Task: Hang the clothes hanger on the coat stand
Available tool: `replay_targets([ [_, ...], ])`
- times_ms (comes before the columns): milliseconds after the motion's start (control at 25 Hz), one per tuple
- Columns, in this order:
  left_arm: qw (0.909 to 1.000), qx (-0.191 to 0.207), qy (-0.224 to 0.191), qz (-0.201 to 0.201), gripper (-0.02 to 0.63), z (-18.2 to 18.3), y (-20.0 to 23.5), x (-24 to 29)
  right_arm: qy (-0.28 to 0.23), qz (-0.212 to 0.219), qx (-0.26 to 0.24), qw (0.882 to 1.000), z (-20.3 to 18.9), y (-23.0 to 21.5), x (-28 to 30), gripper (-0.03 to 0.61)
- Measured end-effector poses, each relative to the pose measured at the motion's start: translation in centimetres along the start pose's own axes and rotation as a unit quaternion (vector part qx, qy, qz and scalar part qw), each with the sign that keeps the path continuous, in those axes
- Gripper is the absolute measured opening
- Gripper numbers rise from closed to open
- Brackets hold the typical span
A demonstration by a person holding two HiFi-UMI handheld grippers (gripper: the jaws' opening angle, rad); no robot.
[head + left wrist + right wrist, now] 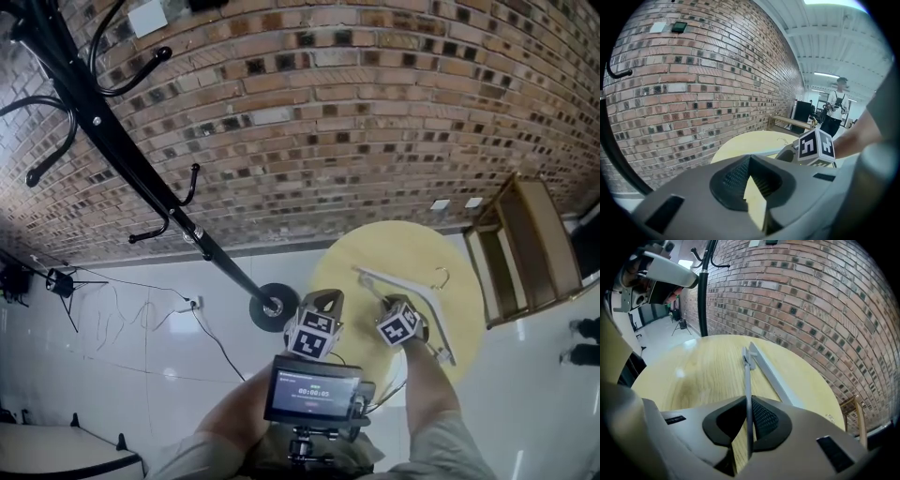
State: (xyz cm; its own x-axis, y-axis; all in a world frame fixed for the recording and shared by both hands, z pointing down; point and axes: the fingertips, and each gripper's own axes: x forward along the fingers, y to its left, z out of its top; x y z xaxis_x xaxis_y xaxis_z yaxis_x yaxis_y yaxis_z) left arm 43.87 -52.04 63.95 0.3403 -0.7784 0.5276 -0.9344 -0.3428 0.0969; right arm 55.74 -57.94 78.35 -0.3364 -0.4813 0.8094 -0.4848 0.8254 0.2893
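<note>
The right hand-held gripper [750, 405] has its ribbed black pads pinched on the thin grey lower bar of the clothes hanger [767, 370]. The bar runs straight up between the jaws. The rest of the clothes hanger lies flat on the worktop [691, 376]. It is one pale grey hanger with flat, smooth, angled arms, and the head view shows a small wire hook [441, 277] at its apex.

The left hand-held gripper [750, 161] hangs above the worktop's near edge. Its pad tips are pressed together with nothing between them, and only a wedge of yellow wood shows below them. Each of the two grey moulded grippers carries one cube [401, 326] faced with black-and-white square markers.

The worktop is a single round top of light yellow wood with a fine grain. A small screen [314, 392] sits by the person's chest, its digits too small to read surely.

To the left the one coat stand [141, 173] rises from a round base [275, 307] on the glossy white tiled floor [141, 319]. It is a black metal pole with several curved hooks, well apart from the hanger. A black cable [211, 339] trails across the tiles. A red-brown brick wall [375, 112] runs behind, and one pale wooden slatted frame [525, 246] stands to the worktop's right.
</note>
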Motion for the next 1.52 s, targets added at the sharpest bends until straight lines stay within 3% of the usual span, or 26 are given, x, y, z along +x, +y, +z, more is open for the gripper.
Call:
replay_targets([
  [480,0.9997,-0.001,-0.025,0.002,0.011,3.8,-1.1,-3.6,-0.058,-0.142,-0.034,0.988,5.7,-3.2,-10.6,0.017],
  [840,0.9985,0.016,-0.050,-0.017,0.011,4.1,-0.7,-8.4,-0.067,-0.256,-0.094,0.960,9.5,-0.7,-18.0,0.017],
  [1160,0.9940,0.047,-0.079,-0.059,0.011,1.6,5.2,-17.0,-0.104,-0.349,-0.128,0.922,18.8,8.2,-24.4,0.017],
  [1520,0.9838,0.078,-0.140,-0.081,0.011,-0.2,17.9,-35.0,-0.120,-0.437,-0.147,0.879,34.5,25.0,-33.0,0.017],
])
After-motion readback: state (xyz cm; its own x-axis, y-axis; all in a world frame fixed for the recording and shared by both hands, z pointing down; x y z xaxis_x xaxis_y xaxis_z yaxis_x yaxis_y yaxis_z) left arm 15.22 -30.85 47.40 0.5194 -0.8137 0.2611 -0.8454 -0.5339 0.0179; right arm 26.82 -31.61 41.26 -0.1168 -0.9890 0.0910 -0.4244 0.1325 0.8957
